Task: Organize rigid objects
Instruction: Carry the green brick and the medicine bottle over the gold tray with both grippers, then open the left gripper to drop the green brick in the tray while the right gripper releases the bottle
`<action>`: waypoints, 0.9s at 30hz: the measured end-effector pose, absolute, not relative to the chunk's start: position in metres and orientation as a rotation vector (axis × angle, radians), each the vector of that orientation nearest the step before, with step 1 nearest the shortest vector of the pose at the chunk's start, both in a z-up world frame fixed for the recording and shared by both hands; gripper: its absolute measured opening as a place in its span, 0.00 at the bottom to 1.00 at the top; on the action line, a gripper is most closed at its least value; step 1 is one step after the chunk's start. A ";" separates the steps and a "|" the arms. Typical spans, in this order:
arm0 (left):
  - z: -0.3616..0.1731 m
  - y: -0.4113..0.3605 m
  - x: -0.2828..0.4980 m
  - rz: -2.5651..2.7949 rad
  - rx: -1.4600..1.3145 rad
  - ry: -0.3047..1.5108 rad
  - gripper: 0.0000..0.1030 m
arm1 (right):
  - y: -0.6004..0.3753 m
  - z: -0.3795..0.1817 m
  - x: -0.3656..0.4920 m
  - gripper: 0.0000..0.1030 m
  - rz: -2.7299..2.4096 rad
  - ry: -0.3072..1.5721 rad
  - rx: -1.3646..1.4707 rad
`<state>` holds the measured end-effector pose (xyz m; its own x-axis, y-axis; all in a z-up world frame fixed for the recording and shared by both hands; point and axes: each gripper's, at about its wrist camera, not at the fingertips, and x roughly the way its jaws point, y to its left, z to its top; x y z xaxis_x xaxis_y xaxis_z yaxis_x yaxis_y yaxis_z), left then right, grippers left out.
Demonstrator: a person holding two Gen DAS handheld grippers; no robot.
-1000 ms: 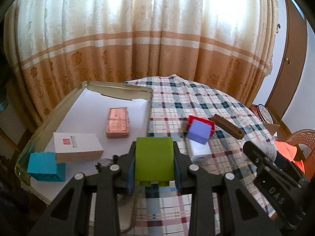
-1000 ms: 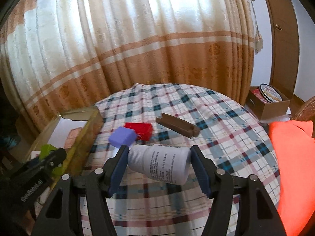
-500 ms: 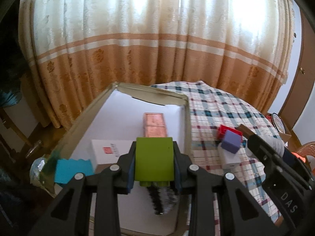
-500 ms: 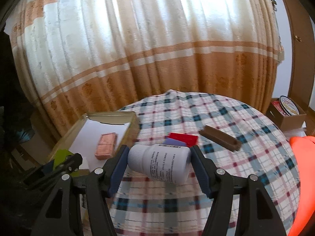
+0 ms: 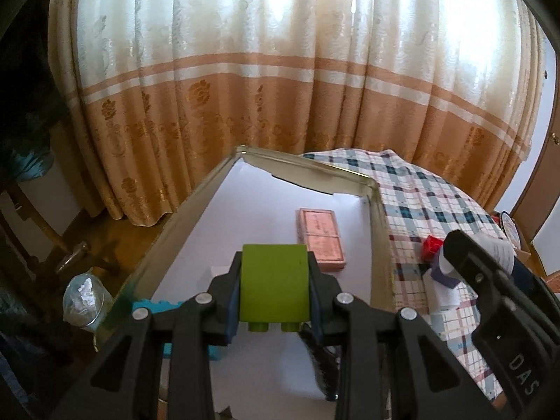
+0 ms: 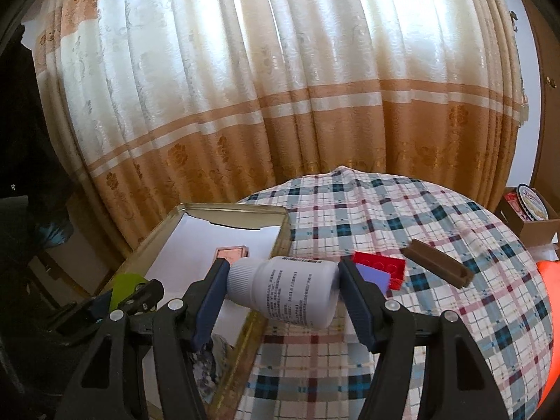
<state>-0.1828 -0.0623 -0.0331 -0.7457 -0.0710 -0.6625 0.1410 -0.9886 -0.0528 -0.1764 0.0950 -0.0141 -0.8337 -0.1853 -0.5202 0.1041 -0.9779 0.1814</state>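
Observation:
My left gripper (image 5: 274, 295) is shut on a green toy block (image 5: 274, 280) and holds it above the white-lined metal tray (image 5: 308, 166). A pink box (image 5: 320, 239) and a blue block (image 5: 164, 306) lie in the tray. My right gripper (image 6: 283, 288) is shut on a white pill bottle (image 6: 290, 292), held sideways over the tray's right rim (image 6: 280, 241). A red block (image 6: 381, 266), a purple block (image 6: 372, 276) and a brown bar (image 6: 437, 267) lie on the plaid tablecloth (image 6: 455, 315).
A curtain (image 5: 280, 87) hangs behind the table. A glass jar (image 5: 85, 301) stands left of the tray, off the table. A black brush (image 5: 322, 367) lies in the tray near me. An orange cloth (image 6: 549, 315) is at the far right.
Both grippers moved left toward the tray with their loads. The left one is now over the tray's inside; the right one reaches its rim.

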 end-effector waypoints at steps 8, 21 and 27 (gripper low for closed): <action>-0.030 -0.076 -0.197 -2.785 1.074 0.144 0.30 | 0.078 -0.011 -0.196 0.64 -2.833 -0.211 0.853; -0.030 -0.097 -0.228 -2.704 1.123 0.105 0.30 | 0.058 -0.024 -0.218 0.64 -2.791 -0.183 0.915; -0.032 -0.101 -0.239 -2.680 1.159 0.115 0.30 | 0.054 -0.020 -0.238 0.64 -2.778 -0.172 0.924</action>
<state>-0.2394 -0.1009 -0.0316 -0.6653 -0.1690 -0.7272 0.2305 -0.9730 0.0153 -0.2383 0.0535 -0.0197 -0.7819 -0.2326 -0.5784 0.1595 -0.9715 0.1751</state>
